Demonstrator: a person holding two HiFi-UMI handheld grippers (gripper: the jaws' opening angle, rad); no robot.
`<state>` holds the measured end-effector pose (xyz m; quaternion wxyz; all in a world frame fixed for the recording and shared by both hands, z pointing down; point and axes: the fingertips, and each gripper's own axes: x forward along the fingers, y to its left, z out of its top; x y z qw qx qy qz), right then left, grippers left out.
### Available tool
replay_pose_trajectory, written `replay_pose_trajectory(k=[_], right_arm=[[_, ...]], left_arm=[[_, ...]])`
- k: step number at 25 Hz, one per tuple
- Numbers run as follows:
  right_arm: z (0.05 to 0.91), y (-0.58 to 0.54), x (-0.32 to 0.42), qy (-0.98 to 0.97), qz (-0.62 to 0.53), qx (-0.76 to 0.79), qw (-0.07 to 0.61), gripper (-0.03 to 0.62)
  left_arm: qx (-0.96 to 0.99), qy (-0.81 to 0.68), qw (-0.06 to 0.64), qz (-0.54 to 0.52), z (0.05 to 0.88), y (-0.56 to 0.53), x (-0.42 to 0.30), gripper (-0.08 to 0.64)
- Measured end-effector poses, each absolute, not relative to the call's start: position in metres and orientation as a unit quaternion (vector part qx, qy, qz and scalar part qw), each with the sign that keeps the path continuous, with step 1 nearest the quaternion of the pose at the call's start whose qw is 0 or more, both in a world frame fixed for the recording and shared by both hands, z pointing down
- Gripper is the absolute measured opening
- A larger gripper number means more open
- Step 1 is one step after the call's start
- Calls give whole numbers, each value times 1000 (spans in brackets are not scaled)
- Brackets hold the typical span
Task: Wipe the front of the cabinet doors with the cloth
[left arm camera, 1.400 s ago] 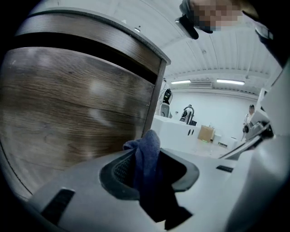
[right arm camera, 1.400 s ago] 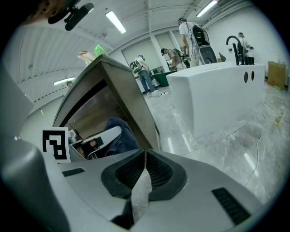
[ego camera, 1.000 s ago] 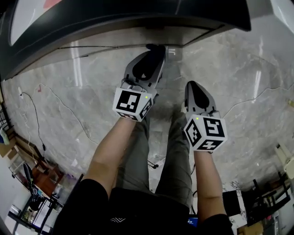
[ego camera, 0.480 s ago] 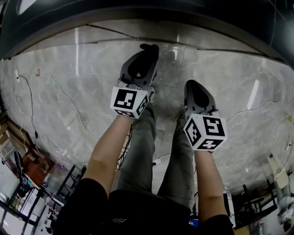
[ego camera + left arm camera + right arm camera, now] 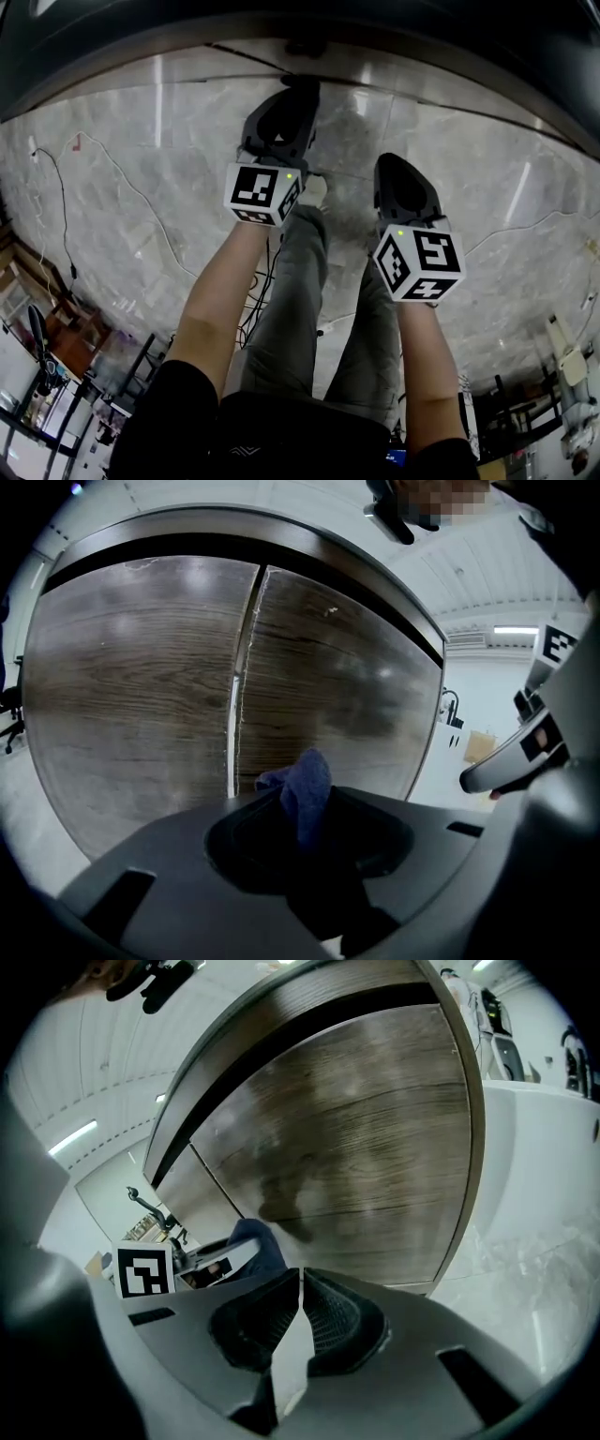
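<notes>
Left gripper view: the left gripper (image 5: 302,825) pinches the blue cloth (image 5: 309,782), which pokes up at 12 o'clock from its jaws, facing the wood-grain cabinet doors (image 5: 141,696). The right gripper (image 5: 300,1283) is pressed together on nothing. A grey marble floor (image 5: 112,216) lies underneath.

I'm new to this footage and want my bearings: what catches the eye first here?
The blue cloth pinched in the left gripper, poking up in front of the wood-grain cabinet doors that fill both gripper views. Beside it, the right gripper is shut on nothing, and below, the marble-look floor spreads under the person's legs.
</notes>
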<state>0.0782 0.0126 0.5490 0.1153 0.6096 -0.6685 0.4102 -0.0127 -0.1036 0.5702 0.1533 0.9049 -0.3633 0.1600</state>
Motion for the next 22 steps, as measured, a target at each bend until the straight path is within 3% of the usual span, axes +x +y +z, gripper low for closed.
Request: replay_pose_trajectory(k=[11, 22], right_arm=[[548, 24, 96, -655, 415, 623, 105, 38], [547, 75, 167, -622, 419, 655, 93, 38]], left_arm=[[916, -343, 147, 149, 567, -110, 22, 129], [937, -278, 146, 150, 563, -57, 112, 130]])
